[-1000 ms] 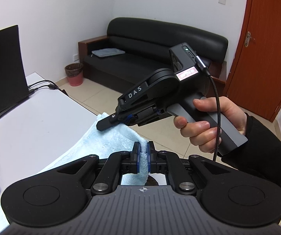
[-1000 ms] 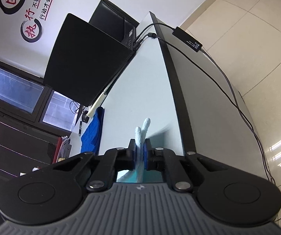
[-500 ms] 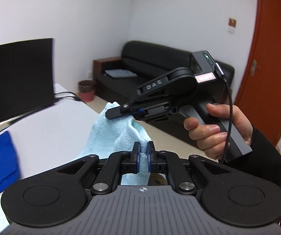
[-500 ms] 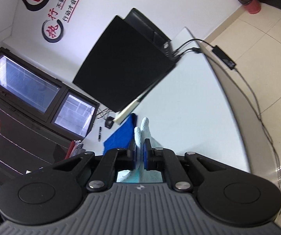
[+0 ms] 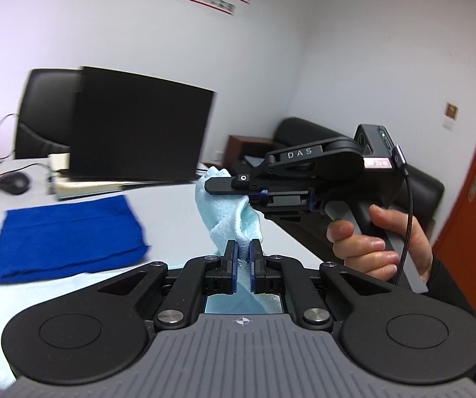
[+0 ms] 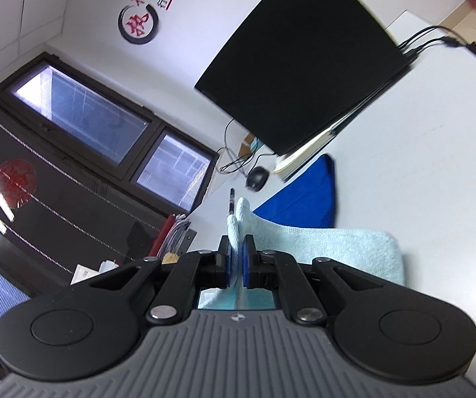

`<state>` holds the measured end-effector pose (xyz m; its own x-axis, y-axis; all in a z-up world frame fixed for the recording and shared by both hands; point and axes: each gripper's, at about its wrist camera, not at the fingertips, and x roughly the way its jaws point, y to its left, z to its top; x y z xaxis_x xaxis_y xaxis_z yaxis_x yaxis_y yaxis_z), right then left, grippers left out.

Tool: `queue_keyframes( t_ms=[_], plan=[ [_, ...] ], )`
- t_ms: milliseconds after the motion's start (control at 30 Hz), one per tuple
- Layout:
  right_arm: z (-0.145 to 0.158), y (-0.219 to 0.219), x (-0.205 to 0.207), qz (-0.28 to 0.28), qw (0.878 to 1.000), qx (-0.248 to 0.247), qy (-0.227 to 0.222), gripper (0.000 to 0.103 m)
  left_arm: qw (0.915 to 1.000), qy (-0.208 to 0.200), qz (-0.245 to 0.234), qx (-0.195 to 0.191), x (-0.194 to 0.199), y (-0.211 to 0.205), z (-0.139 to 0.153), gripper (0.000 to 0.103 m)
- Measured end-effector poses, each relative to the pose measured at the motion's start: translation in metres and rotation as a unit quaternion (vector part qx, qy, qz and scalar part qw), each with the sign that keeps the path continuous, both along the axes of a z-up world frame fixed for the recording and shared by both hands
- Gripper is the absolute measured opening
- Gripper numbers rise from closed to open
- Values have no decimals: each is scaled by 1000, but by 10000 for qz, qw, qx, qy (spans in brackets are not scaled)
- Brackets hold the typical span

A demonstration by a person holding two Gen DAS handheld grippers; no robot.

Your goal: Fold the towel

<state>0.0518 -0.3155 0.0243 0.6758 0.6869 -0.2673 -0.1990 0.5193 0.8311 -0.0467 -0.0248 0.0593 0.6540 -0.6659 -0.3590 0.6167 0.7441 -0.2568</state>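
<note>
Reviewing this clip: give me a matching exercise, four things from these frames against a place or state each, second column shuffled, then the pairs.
Things
1. light blue towel
2. dark blue cloth
3. computer mouse
4. monitor

Places or states
A. lying folded flat on the table
B. standing dark behind the dark blue cloth
C. pinched by the left gripper and right gripper
D. by the table's far left edge

Pairs: 1-C, 2-A, 3-D, 4-B

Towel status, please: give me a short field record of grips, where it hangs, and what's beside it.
towel: light blue, lifted, its rest lying on the table
left gripper: shut on towel
right gripper: shut on towel
right gripper in left view: pinching an upper corner
blue cloth: folded, flat, beyond the towel
monitor: behind the cloth
fold: not yet laid down
</note>
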Motion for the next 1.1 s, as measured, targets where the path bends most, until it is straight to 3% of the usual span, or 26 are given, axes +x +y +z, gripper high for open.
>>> queue_keyframes(
  t_ms=[367,733,1100],
  plan=[
    [2,107,32,378,9982,-453,49,7,9918,380,1070,-582,7,89,-23,8],
    [-14,191,55,732,9928,-917,239,7,9813,645,1560,-924,3,154,-46,8],
    [-11,257,71,1089,9846,-1346,222,7,9618,981,2213,-1277,8,212,-64,8]
  ],
)
